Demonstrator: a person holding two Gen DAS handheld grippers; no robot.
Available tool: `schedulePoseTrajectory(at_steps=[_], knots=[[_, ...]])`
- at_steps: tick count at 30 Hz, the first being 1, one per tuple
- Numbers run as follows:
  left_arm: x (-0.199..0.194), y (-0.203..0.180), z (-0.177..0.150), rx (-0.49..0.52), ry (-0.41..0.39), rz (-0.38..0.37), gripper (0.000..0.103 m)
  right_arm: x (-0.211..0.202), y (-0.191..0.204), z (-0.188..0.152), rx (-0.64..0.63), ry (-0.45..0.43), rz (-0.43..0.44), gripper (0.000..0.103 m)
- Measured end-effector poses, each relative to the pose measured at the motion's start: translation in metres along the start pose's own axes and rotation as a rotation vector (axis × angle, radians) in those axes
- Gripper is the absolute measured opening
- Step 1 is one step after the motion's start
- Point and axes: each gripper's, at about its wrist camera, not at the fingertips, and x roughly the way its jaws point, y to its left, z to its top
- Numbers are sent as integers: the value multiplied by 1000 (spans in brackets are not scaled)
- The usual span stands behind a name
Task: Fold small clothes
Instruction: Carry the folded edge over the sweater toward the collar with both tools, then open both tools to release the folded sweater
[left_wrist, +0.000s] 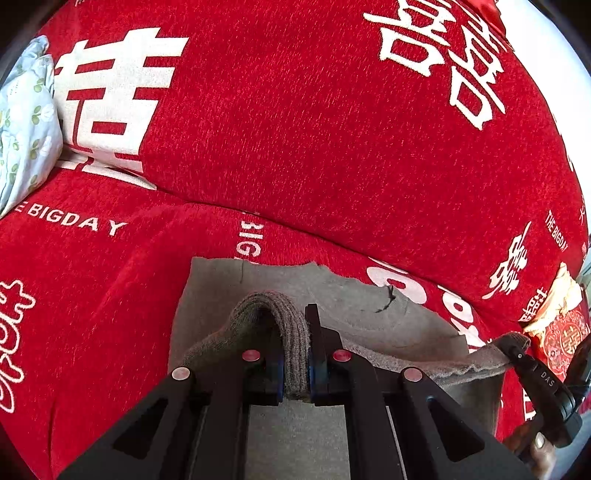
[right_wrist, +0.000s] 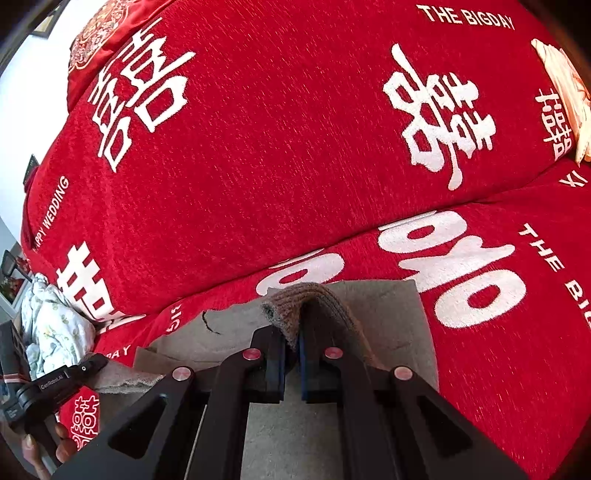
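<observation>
Floral cloth (left_wrist: 26, 122) at far left on the red sofa cover (left_wrist: 295, 129). L gripper (left_wrist: 295, 354) pinches a ribbed fold of the grey knit garment (left_wrist: 258, 325), w/ R gripper (right_wrist: 291, 343) clamped on its other end; garment hangs between them over a grey sheet (left_wrist: 362, 306).

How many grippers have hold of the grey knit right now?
2. The left gripper pinches the grey knit garment at one end of its ribbed edge; the right gripper pinches the other end.
</observation>
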Motion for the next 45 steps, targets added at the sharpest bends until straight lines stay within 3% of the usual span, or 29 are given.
schedulePoseTrajectory(at_steps=[19,45], knots=[[69,-3,12,37,72,80,10,75,-20,4,7,83,-73,5],[110,3,19,39,145,105,10,109,-31,6,7,134,-131,5]])
